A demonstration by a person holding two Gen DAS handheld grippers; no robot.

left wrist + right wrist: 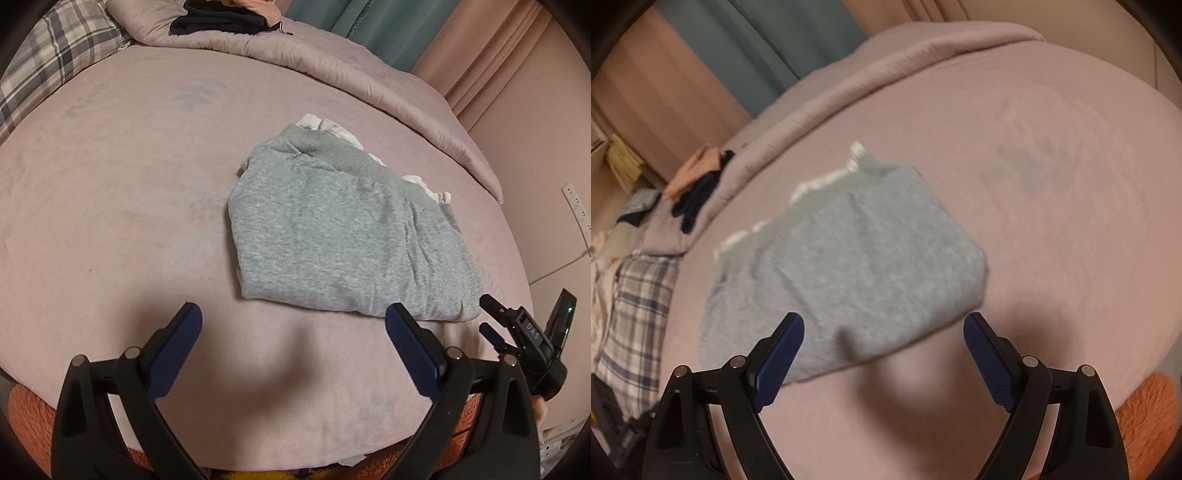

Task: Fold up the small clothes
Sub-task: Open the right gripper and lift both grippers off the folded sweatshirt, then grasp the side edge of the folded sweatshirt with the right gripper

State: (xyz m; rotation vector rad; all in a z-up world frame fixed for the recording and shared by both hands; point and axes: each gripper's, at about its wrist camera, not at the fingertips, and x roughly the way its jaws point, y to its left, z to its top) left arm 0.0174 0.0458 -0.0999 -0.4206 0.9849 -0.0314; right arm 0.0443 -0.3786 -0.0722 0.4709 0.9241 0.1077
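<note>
Heads up, your right-wrist view is smeared with motion blur, so the weave and edges of the grey folded garment (846,269) are mushy there, and the white fabric (827,181) poking out along its far side is hard to read; can't tell if it's a lining or a separate piece. The lower parts of both tools are cut off by the bottom of the pictures, and your hands are basically out of shot. Your left gripper (293,332) is spread wide with nothing between its blue pads (177,350); it hangs over bare bed cover (110,184) just short of the garment's near edge, and the right-hand pad overlaps the garment's near edge in the picture, contact unclear. Your right gripper (884,338) is released too, jaws well apart and gripping nothing, with the garment's near corner sitting in the gap and no pad pressing on it. From the left-wrist view it's partly visible at the bed's right edge, by the garment's near right corner. The garment lies flat, right of the bed's middle, ribbed band facing the far side. Further out: a plaid pillow (48,62) at the far left corner, dark clothes (221,20) on the rolled duvet (332,70) along the far edge, teal curtain (369,29) behind, and something orange and fuzzy (1148,410) at the near edge.
</note>
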